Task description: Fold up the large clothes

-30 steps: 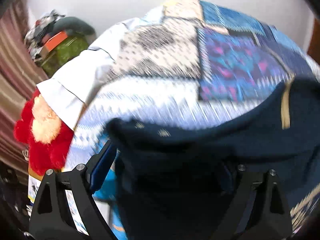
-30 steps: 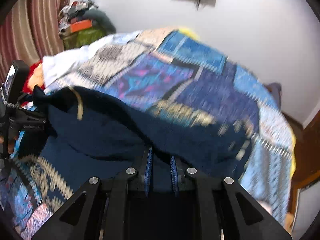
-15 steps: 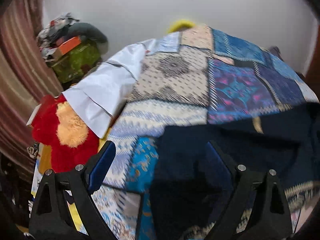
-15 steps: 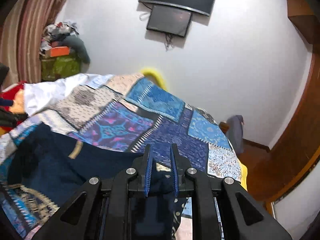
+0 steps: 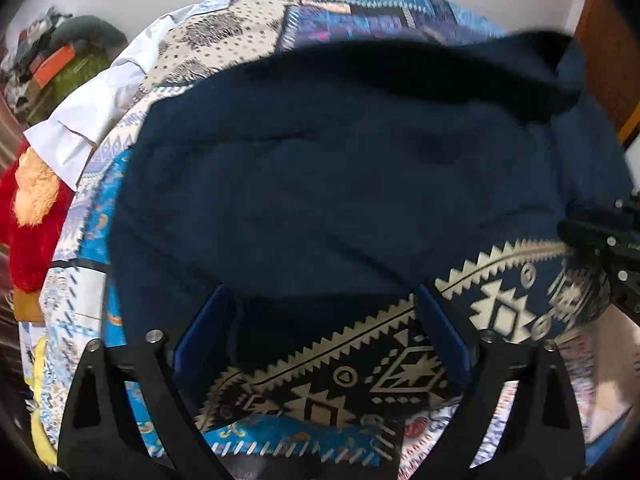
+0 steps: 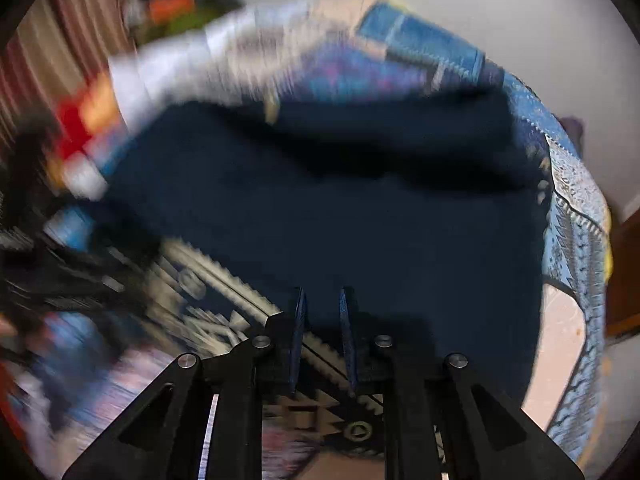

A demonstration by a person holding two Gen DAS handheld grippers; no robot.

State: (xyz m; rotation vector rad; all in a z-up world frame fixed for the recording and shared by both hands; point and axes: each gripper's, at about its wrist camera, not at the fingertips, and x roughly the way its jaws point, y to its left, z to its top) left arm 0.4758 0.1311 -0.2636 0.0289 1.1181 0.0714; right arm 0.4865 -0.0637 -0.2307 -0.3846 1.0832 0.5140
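Since half a second before, the left gripper had let go of the navy garment and the cloth had dropped flat across the patchwork bedspread. Its blue-padded fingers stood wide apart over the near patterned hem, holding nothing. The right gripper showed its pads close together with a narrow gap. Dark cloth lay around them, but through the motion blur I could not tell whether any was pinched.

The garment lay spread over most of the bed, its far edge doubled into a thick dark ridge, with the white sheet and red plush toy off to the left.

To do this step well, each gripper probably needed to take the hem at a corner, pinching every layer. Both would then lift together and carry the edge evenly to the far side, so the fold landed square rather than bunched.
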